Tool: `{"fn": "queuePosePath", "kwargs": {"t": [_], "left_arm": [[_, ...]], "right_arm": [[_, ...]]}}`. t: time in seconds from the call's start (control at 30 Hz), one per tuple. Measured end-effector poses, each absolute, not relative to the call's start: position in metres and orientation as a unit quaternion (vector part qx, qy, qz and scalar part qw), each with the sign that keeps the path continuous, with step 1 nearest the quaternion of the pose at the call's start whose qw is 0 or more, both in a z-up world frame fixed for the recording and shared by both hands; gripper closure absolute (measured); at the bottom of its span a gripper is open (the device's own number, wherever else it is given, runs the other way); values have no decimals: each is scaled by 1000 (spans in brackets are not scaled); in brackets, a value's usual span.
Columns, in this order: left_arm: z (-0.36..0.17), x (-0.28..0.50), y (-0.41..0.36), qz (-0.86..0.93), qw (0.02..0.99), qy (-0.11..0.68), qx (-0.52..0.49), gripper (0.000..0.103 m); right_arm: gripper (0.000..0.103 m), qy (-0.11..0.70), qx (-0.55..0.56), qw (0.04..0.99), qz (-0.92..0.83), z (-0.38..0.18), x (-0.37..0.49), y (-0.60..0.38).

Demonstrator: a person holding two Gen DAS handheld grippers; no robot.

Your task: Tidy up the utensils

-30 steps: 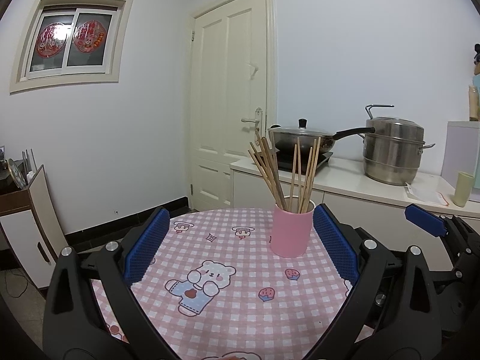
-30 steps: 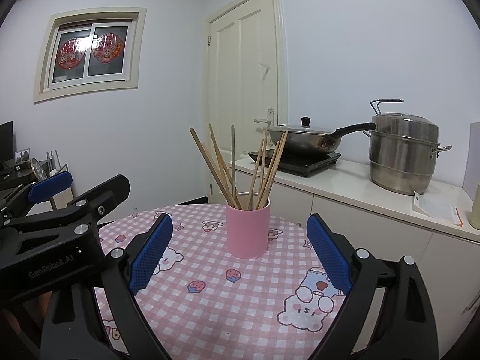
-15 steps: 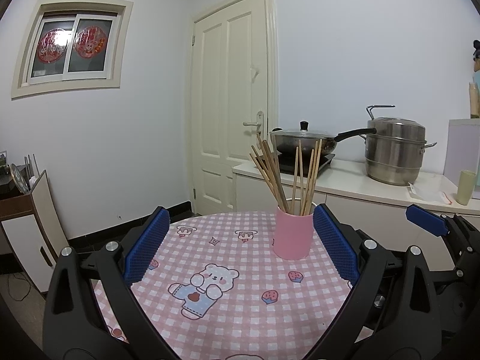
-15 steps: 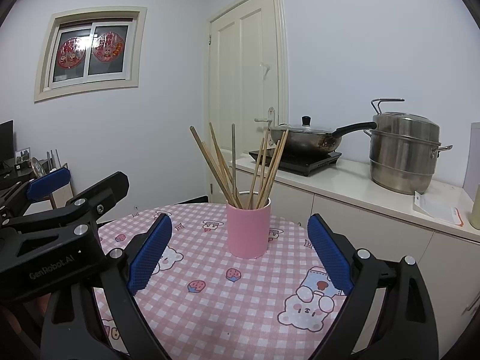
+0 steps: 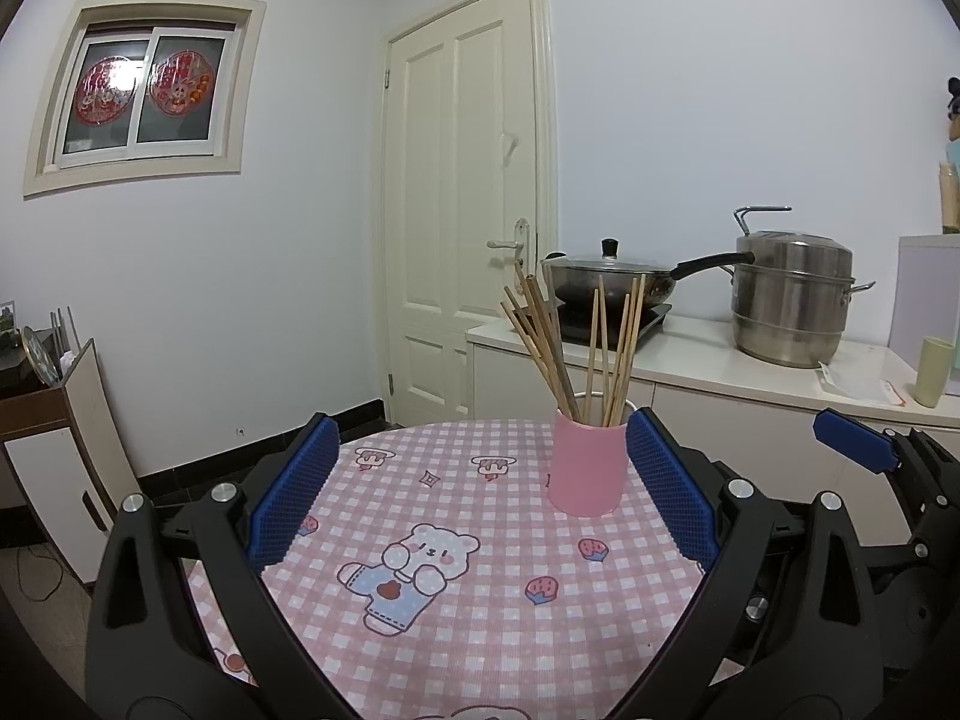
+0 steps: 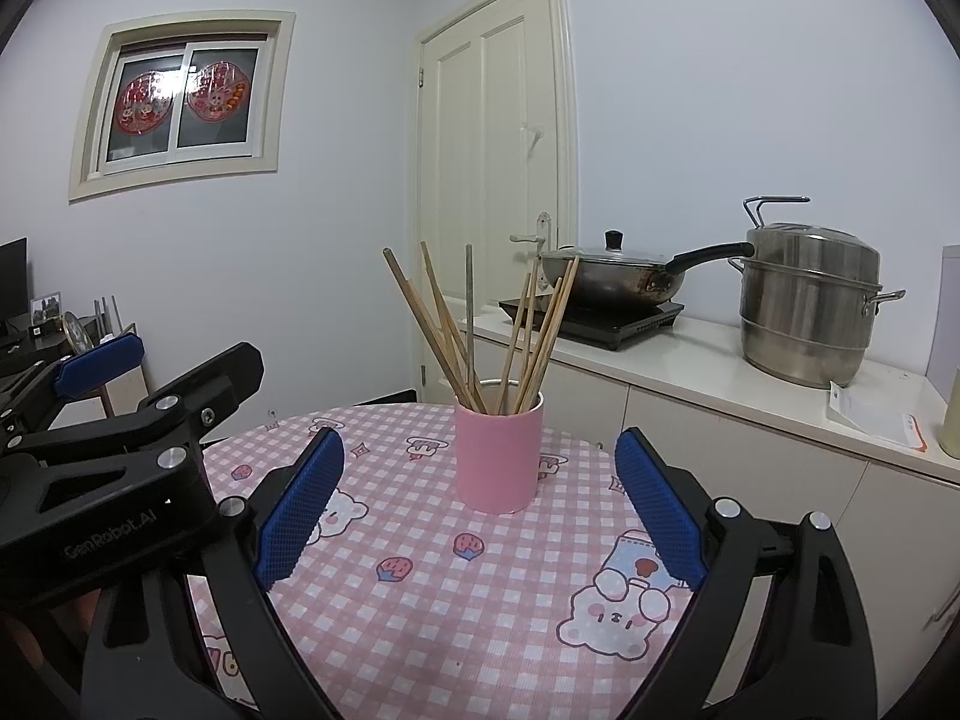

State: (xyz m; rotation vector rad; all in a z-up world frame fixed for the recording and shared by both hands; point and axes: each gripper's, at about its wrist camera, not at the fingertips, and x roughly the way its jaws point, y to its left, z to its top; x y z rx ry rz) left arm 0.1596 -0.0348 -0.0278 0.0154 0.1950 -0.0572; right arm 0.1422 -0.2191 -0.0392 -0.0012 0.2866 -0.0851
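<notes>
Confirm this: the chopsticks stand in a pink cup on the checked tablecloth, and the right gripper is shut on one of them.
Not quite. The chopsticks do stand in the pink cup on the checked tablecloth, but the right gripper is open and holds nothing, as the right wrist view shows.

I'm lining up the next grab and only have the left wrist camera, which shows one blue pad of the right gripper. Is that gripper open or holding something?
Observer: The right gripper is open and empty, its blue pads spread wide.
Operator: Where is the pink cup relative to it?
Observer: The pink cup stands upright just ahead, roughly centred between its fingers and untouched.
Operator: Are all the sticks wooden?
Observer: No. One grey stick stands nearly upright among the wooden chopsticks.
</notes>
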Motion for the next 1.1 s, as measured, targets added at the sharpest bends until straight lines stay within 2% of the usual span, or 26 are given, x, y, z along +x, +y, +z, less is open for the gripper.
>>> {"fn": "queuePosePath", "kwargs": {"t": [1.1], "left_arm": [[-31,158,-32,-29,994,102,8,8]], "right_arm": [[15,151,1,988,-44,-45,140,-218]]}}
